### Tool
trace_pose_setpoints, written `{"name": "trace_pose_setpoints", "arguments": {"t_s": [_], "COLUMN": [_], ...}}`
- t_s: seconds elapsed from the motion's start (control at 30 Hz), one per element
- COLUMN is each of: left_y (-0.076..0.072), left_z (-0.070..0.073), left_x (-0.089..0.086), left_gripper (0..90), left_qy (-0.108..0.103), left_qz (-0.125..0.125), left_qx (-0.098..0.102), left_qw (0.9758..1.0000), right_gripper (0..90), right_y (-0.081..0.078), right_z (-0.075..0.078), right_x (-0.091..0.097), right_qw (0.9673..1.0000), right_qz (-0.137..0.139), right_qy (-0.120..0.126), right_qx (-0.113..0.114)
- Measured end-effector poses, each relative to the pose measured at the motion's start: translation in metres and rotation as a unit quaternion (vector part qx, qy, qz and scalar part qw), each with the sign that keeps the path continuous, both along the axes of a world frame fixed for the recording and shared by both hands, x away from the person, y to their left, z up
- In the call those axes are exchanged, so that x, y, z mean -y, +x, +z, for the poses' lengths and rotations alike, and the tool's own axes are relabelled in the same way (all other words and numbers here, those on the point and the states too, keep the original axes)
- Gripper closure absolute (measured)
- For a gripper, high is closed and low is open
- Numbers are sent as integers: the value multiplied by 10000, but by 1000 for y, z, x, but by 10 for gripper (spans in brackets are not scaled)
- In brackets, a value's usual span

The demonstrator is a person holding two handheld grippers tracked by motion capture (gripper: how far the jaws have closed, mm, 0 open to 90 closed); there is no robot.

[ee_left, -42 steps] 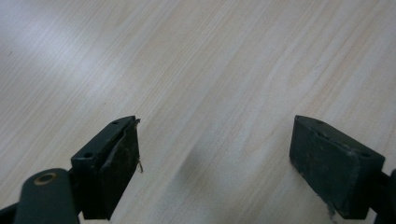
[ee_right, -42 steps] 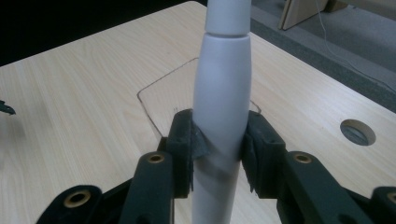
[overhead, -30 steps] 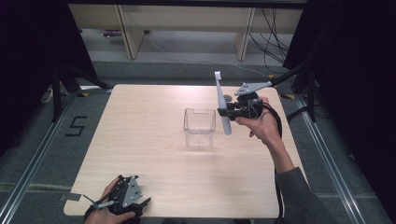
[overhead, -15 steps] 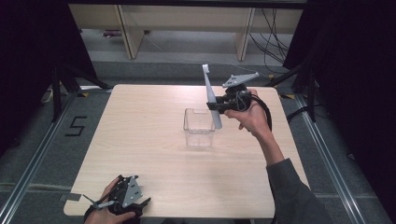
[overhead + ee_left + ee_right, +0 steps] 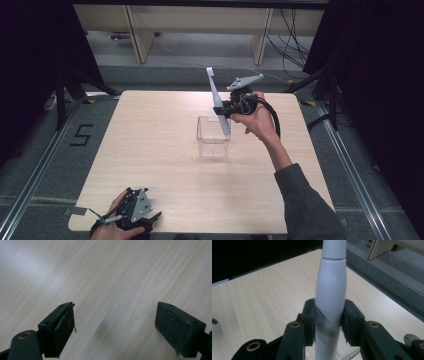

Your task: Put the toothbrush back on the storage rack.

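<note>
White plastic, smooth and rounded, is what the right gripper (image 5: 329, 322) is clamping: a long toothbrush-like tool (image 5: 218, 102), its handle pinched between the two black jaws at the thick part of the shaft. In the high view it is standing nearly upright with a slight tilt, its lower end dipping into or just behind the clear plastic container (image 5: 213, 136) that is sitting near the middle of the wooden table (image 5: 150, 150); whether the tip is already touching the bottom I cannot tell. Its upper end is narrowing into a flat head, too small to read as bristles. It is probably light and stiff, and its glossy, tapering handle looks likely to slip or swivel between the pads, so the hold on the widest section, where the jaws are biting now, seems the sensible one; a grip nearer the thin neck would give less control. The container looks thin-walled and light, so a sideways knock from the handle could shift or tip it. At the near left corner of the table, the left gripper (image 5: 115, 325) is resting low with its jaws spread wide and nothing between them, just bare wood grain beneath.
</note>
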State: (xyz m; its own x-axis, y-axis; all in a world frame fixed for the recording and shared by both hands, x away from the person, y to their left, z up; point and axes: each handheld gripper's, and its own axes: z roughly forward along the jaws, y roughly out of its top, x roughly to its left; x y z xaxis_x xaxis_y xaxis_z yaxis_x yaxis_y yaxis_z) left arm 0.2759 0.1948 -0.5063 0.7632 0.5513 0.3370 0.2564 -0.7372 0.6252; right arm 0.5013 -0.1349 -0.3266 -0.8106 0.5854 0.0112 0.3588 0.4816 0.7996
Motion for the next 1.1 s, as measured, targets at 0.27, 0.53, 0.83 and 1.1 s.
{"name": "trace_pose_setpoints", "arguments": {"t_s": [0.27, 0.53, 0.83, 1.1], "left_y": [0, 0, 0, 0], "left_z": [0, 0, 0, 1], "left_x": [0, 0, 0, 0], "left_gripper": [155, 155, 155, 155], "left_qy": [-16, -14, -24, -46], "left_qz": [2, 4, 3, -3], "left_qx": [19, 23, 25, 13], "left_qw": [10000, 10000, 10000, 10000], "right_gripper": [670, 670, 670, 670], "right_y": [9, 13, 20, 26], "right_z": [-7, -15, -31, -48], "right_x": [-8, -13, -20, -28], "right_qw": [10000, 9998, 9993, 9979], "right_qz": [16, -4, -38, 10], "right_qy": [-58, -134, -307, -549], "right_qx": [-16, -148, -226, -337]}}
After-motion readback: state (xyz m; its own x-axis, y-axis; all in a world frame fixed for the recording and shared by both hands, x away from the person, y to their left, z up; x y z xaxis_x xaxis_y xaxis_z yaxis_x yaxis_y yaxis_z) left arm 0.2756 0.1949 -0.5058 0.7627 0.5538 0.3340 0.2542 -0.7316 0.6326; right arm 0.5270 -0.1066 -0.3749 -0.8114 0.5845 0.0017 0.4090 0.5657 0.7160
